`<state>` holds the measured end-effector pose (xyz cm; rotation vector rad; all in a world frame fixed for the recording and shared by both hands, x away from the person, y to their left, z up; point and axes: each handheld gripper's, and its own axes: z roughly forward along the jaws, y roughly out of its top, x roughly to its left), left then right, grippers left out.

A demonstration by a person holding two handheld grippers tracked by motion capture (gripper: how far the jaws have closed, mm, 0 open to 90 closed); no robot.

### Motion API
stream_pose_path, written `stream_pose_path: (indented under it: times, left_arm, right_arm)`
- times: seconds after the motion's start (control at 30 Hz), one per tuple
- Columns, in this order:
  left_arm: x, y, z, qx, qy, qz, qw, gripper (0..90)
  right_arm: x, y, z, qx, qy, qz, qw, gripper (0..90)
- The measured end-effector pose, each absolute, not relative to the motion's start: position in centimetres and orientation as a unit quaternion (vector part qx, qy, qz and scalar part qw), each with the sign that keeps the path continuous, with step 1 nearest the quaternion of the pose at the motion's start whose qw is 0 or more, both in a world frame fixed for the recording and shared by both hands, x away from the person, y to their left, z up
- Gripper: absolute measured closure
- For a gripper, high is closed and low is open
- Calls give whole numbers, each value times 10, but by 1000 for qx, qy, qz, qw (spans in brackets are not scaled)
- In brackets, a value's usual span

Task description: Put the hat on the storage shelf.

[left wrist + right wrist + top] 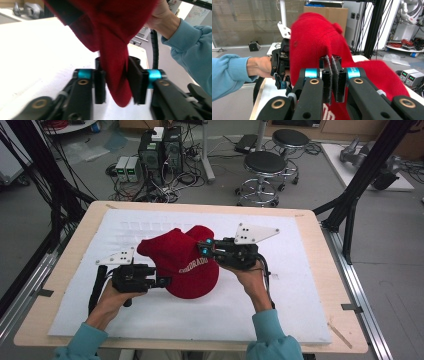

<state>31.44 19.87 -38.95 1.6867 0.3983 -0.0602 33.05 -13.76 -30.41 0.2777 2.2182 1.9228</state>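
Both claws pinch the red cap (185,262): left claw (116,83) its fold, right claw (333,78) its edge.

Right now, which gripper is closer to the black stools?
Right. The right gripper holds the red cap on the side toward the stools; the left gripper holds the cap's opposite, farther side.
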Motion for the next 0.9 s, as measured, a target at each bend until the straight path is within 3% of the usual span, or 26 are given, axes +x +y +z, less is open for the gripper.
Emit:
stream_pose_path:
  times: [0.13,0.33,0.43,0.5,0.6,0.7,0.9]
  left_arm:
    - [312,199,-388,738,170,-25,653,796]
    - [308,198,-385,740,155,-24,653,846]
    - [307,198,-384,742,157,-17,652,852]
    - [307,201,-383,738,165,-13,654,852]
    - [306,203,-382,742,170,1,649,852]
    - [306,205,-382,743,174,7,646,852]
    - [308,215,-375,727,197,40,657,852]
  right_arm:
    - [331,-138,-305,96,748,649,97,881]
    - [335,-137,-307,107,748,647,98,840]
    - [337,-138,-308,132,745,645,107,587]
    - [338,-139,-309,166,736,647,114,329]
    - [342,-140,-311,207,730,641,119,91]
    - [341,-141,-312,224,736,624,137,4]
    - [336,-151,-313,230,747,604,156,4]
